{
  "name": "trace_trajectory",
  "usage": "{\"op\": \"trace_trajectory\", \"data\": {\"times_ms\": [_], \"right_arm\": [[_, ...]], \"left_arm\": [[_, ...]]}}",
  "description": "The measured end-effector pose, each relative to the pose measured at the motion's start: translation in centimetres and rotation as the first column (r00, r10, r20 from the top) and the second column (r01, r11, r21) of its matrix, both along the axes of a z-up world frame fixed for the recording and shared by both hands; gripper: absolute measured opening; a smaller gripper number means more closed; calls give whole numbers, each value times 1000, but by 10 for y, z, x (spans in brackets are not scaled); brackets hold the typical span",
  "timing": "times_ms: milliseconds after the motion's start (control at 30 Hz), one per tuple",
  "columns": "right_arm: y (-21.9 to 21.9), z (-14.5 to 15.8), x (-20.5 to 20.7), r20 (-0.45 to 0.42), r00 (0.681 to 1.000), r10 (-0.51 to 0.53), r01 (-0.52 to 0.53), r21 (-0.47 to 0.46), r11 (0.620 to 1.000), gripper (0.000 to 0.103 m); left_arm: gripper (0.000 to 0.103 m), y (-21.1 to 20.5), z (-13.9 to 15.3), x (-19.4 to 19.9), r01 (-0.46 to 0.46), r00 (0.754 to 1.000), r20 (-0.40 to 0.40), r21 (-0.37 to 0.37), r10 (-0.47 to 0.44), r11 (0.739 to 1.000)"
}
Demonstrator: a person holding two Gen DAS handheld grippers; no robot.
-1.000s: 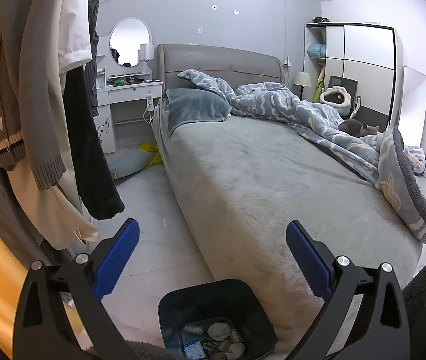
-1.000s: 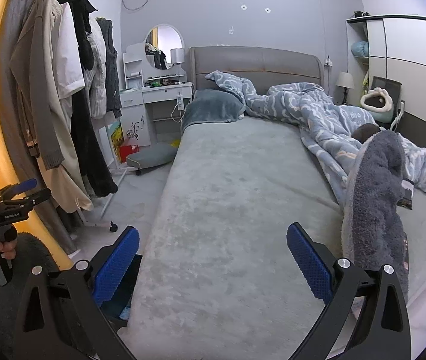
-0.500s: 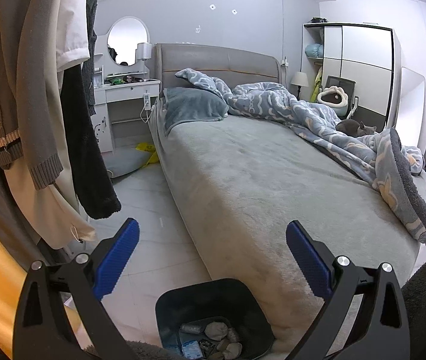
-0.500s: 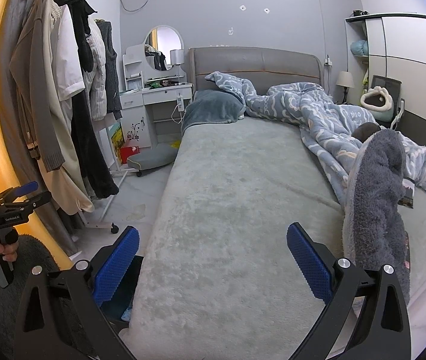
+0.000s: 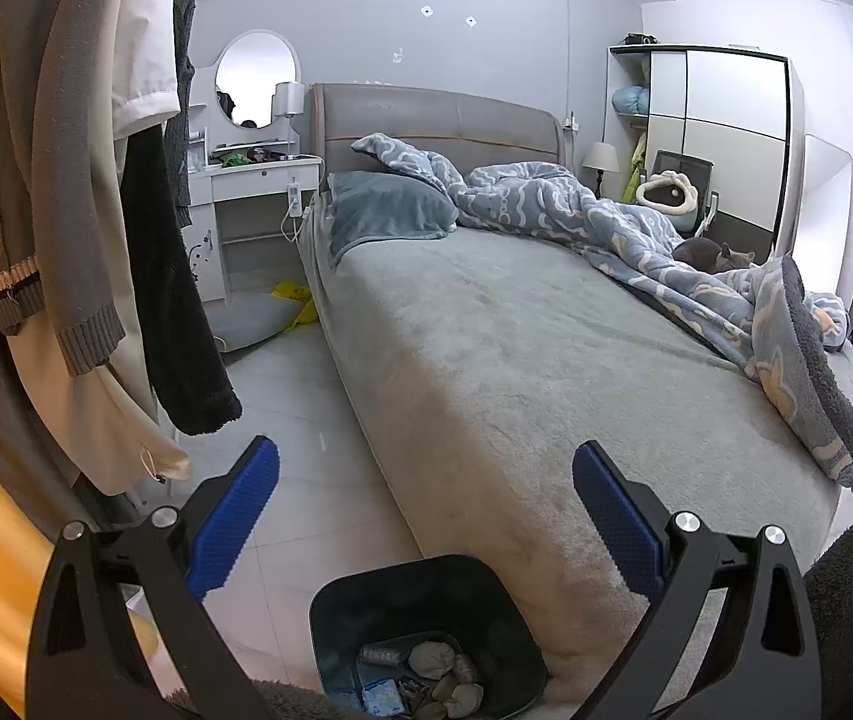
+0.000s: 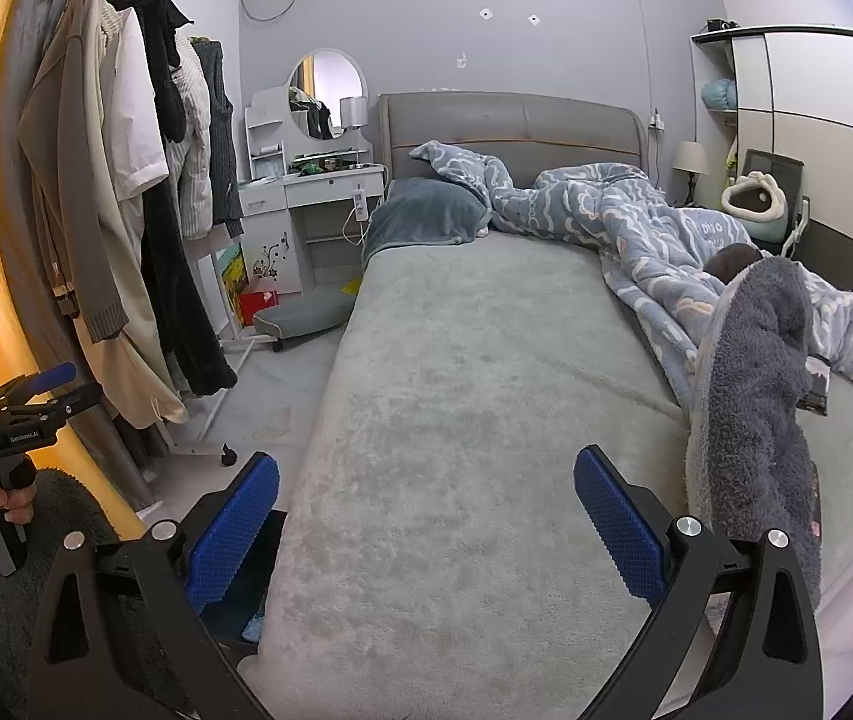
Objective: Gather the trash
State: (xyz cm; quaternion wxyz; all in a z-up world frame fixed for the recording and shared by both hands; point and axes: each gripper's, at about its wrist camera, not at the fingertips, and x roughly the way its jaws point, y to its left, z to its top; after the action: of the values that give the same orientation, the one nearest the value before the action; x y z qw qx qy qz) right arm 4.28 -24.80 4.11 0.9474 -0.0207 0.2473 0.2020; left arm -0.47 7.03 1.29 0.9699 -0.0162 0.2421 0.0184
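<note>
A dark bin (image 5: 426, 630) stands on the floor at the bed's near corner, holding crumpled tissues and wrappers (image 5: 432, 675). My left gripper (image 5: 426, 516) hovers above it, open and empty. A corner of the bin (image 6: 249, 588) shows in the right wrist view, behind the left finger. My right gripper (image 6: 426, 516) is open and empty over the grey bed (image 6: 456, 390). A hand holds the left gripper's handle (image 6: 0, 438) at the left of the right wrist view. A yellow bag (image 5: 294, 297) lies on the floor beside the headboard.
Coats hang on a wheeled rack (image 6: 144, 228) at the left. A white dressing table (image 6: 318, 192) and a grey floor cushion (image 6: 300, 315) stand beyond it. A blue quilt (image 6: 636, 228) is bunched on the bed's right side, with a cat (image 5: 708, 252) on it. A wardrobe (image 5: 720, 138) fills the far right.
The left wrist view has shifted slightly, so the room sits a little further left in frame. Both grippers stay open and empty.
</note>
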Motion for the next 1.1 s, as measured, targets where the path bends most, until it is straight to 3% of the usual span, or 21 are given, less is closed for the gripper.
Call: {"op": "trace_trajectory", "data": {"times_ms": [1100], "right_arm": [[1,0,-1,-1,1000,-1,1,0,1000,100]], "left_arm": [[100,-5,-4,-1,-4,1000,-6,-8,4,1000]]}}
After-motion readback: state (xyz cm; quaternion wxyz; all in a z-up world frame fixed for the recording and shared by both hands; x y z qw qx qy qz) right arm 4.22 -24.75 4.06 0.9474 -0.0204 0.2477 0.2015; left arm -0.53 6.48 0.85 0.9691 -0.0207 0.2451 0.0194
